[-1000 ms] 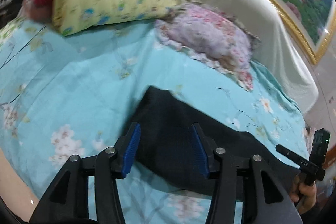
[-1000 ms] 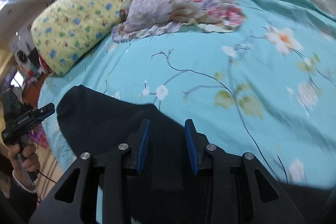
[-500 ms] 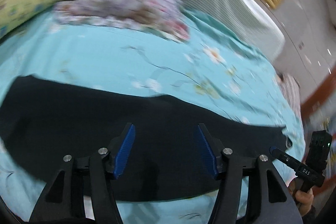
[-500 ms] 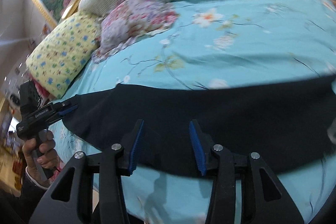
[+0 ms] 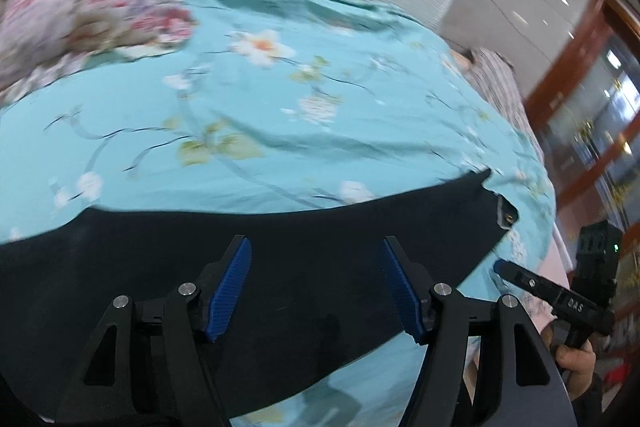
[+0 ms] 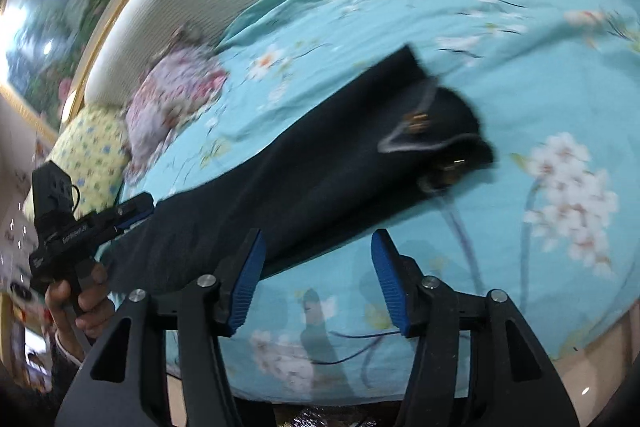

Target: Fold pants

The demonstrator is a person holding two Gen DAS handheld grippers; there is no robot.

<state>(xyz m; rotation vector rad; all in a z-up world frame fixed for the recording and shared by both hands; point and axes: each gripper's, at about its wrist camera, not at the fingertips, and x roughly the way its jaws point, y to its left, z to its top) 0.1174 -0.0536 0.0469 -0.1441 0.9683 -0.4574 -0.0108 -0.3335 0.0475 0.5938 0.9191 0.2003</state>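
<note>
Bed: floral bedspread (image 5: 280, 131) under dark pants (image 6: 280, 187), seemingly folded lengthwise.
Tools: left tool (image 5: 316, 291) and right tool (image 6: 316, 279) just opened wide, empty.
Left: cross folds.

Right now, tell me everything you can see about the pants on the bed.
The pants are dark, nearly black, soft cloth, laid flat in one long strip across the blue flowered bedspread. The waist end lies open, showing a grey inner band and small brass fastenings. Neither gripper grips them; both stand open above the cloth, their jaws having just been opening.
</note>
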